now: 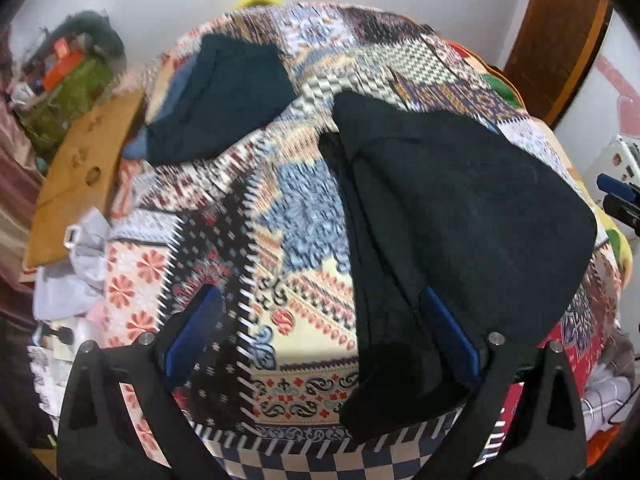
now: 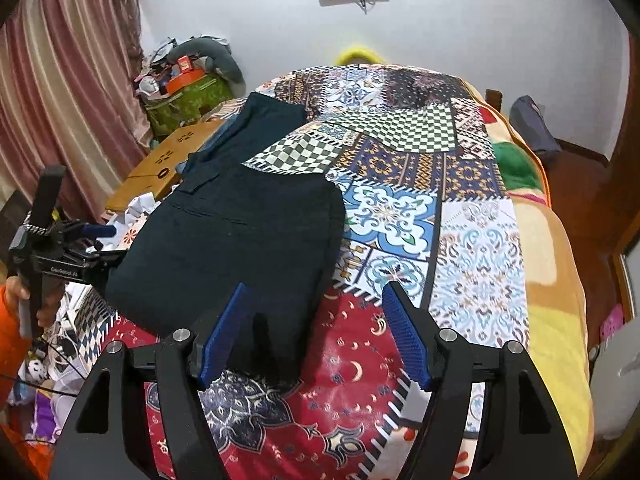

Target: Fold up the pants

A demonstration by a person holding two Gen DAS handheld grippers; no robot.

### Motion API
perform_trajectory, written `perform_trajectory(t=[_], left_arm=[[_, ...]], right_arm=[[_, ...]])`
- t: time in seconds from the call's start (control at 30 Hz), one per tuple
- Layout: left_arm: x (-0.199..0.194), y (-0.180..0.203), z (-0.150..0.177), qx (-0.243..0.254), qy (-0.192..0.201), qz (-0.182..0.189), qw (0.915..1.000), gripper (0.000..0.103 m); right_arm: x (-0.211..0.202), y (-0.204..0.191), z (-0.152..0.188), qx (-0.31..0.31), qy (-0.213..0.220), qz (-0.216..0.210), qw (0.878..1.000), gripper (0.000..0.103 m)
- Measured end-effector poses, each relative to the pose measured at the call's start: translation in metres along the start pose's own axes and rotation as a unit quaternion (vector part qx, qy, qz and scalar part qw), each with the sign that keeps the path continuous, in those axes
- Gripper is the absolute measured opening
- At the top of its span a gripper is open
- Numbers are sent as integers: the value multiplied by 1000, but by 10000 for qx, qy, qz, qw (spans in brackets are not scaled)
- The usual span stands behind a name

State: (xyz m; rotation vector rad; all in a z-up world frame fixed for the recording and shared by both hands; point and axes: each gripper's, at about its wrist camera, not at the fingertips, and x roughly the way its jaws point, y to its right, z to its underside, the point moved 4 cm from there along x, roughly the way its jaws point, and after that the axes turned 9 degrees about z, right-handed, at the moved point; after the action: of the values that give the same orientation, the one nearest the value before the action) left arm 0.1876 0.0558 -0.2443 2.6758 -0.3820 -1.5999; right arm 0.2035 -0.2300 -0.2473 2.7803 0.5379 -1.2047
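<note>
Folded black pants (image 1: 460,220) (image 2: 240,240) lie flat on the patchwork bedspread (image 1: 300,216) (image 2: 400,208). My left gripper (image 1: 320,320) is open over the bedspread, its right pad above the pants' near edge, with nothing pinched. From the right wrist view it (image 2: 106,240) hangs at the pants' left side, held by a hand in an orange sleeve. My right gripper (image 2: 316,320) is open, and the pants' near corner reaches in beside its left pad without being pressed. It (image 1: 618,196) also shows at the right edge of the left wrist view.
A second folded dark garment (image 1: 224,108) (image 2: 268,120) lies on blue cloth at the bed's far left. A wooden board (image 1: 80,168) (image 2: 168,164) and clutter sit left of the bed. A yellow blanket (image 2: 560,280) covers the right side.
</note>
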Motion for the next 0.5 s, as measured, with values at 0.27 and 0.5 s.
perform_trajectory(t=[0.27, 0.5], left_arm=[[-25, -12, -64, -159, 715, -259, 9970, 100], [3, 6, -117, 175, 782, -204, 9966, 100]], right_arm=[[21, -6, -30, -283, 58, -110, 9995, 67], [67, -4, -64, -284, -121, -284, 9991, 67]])
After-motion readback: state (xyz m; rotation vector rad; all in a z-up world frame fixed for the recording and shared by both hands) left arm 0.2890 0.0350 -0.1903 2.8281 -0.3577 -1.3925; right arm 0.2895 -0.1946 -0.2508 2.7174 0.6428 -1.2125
